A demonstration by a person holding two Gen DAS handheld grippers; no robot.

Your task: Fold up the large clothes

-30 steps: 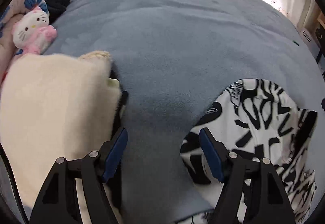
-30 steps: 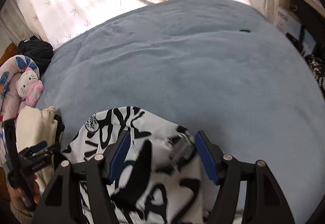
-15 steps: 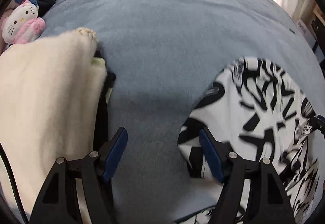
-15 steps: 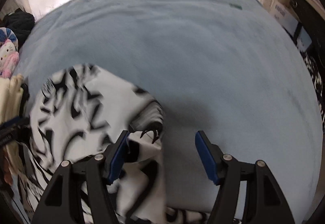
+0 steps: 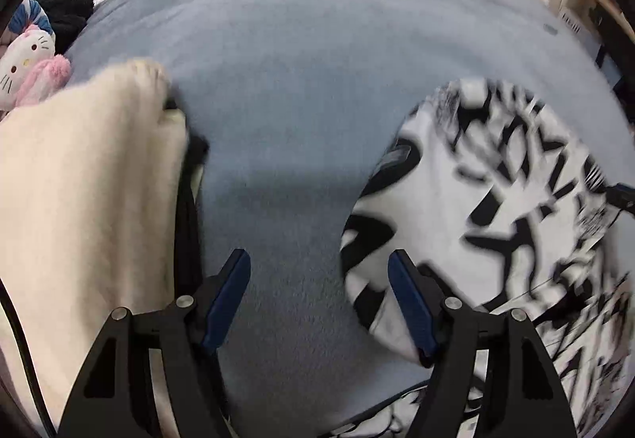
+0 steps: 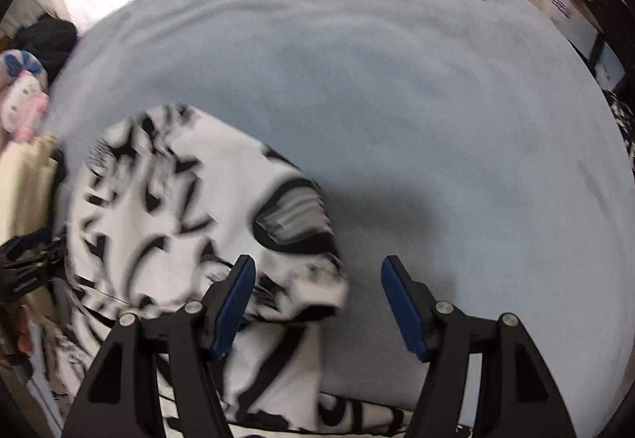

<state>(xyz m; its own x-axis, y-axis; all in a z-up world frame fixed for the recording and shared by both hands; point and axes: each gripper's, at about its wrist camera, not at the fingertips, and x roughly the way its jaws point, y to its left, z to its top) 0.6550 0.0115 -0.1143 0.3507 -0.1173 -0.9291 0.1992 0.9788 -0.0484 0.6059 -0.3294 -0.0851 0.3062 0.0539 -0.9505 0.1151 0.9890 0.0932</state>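
Garment (image 6: 190,223): soft, limp, light | grip advised: near right hem edge | left gripper (image 5: 319,297): fingers wide, nothing held | right gripper (image 6: 317,299): fingers wide, nothing held

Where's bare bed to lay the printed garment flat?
Free: blue blanket beyond and right of the black-and-white garment, up to the curtains. Narrow strip between garment and cream pile. Crowded: left edge, with the plush toy and dark bundle.
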